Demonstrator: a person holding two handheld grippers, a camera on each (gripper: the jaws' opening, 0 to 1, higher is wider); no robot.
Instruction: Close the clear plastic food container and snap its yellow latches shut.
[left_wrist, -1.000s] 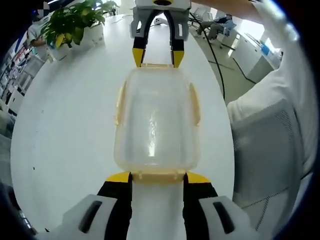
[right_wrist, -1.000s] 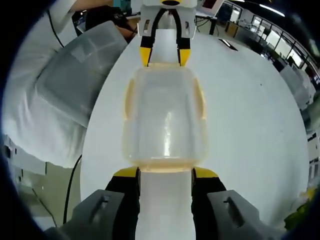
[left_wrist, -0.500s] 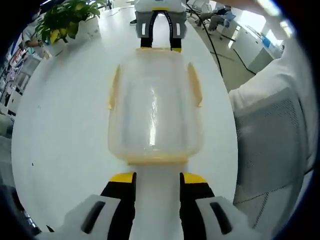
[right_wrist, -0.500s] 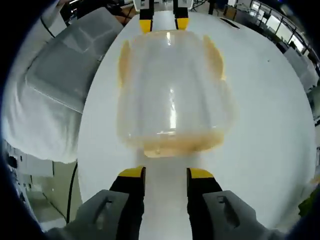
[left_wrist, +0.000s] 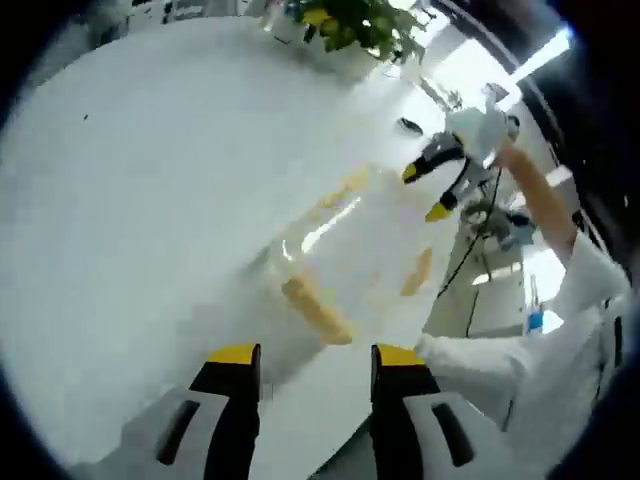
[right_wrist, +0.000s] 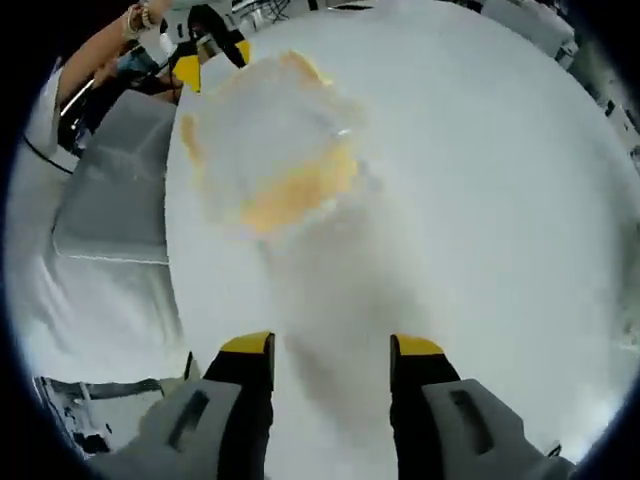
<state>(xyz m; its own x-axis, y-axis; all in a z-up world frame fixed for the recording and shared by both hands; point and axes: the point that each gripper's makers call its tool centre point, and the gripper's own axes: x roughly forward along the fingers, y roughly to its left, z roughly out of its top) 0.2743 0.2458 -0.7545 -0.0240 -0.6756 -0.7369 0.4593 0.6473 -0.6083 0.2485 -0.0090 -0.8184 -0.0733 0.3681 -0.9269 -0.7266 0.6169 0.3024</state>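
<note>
On white table (left_wrist: 120, 180) | clear container (left_wrist: 350, 250) blurred | contents indiscernible

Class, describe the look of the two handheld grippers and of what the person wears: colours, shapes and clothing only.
The left gripper has two black jaws with yellow tips rising from pale grey housings with dark slots. The right gripper looks the same: black jaws, yellow tips, grey slotted housings. The person wears a white sleeve.

My left gripper view looks down across the white table (left_wrist: 150, 180), tilted, near the blurred container (left_wrist: 340, 250). My right gripper view faces it (right_wrist: 270, 150) from the opposite side. Both share the container.
</note>
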